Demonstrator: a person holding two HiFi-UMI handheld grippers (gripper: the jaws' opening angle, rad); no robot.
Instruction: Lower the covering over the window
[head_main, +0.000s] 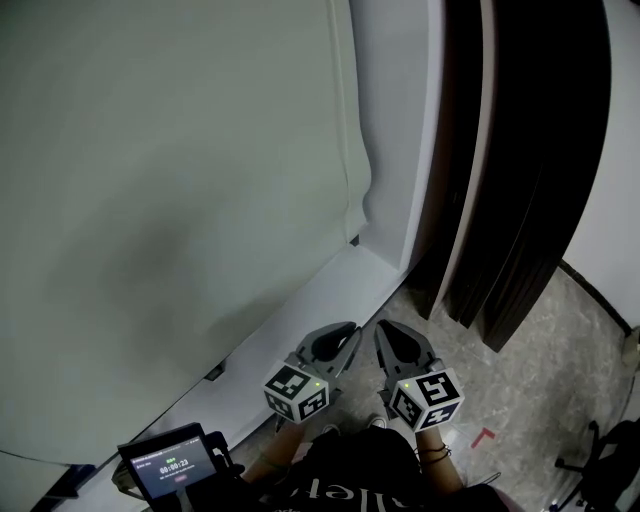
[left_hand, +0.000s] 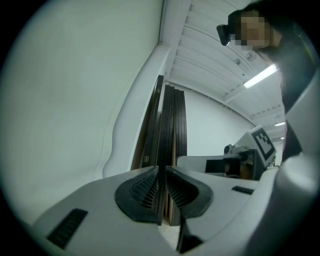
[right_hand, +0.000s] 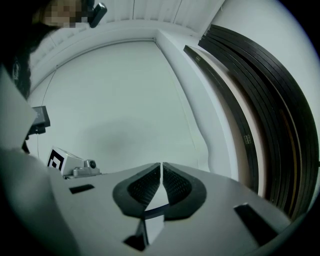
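Observation:
The pale window covering (head_main: 170, 200) hangs down over the window to just above the white sill (head_main: 330, 290). It also fills the left of the left gripper view (left_hand: 75, 100) and the middle of the right gripper view (right_hand: 115, 100). Both grippers are held low and side by side in front of the sill, apart from the covering. My left gripper (head_main: 350, 328) (left_hand: 162, 172) shows a narrow slit between its pads with nothing in it. My right gripper (head_main: 383, 328) (right_hand: 162, 170) has its pads together, empty.
Dark curtains (head_main: 530, 150) (left_hand: 172, 120) (right_hand: 270, 100) hang bunched at the right of the window, down to the tiled floor. A small device with a lit screen (head_main: 170, 465) sits at the lower left. A red mark (head_main: 484, 437) is on the floor, with a chair base (head_main: 600, 460) at the far right.

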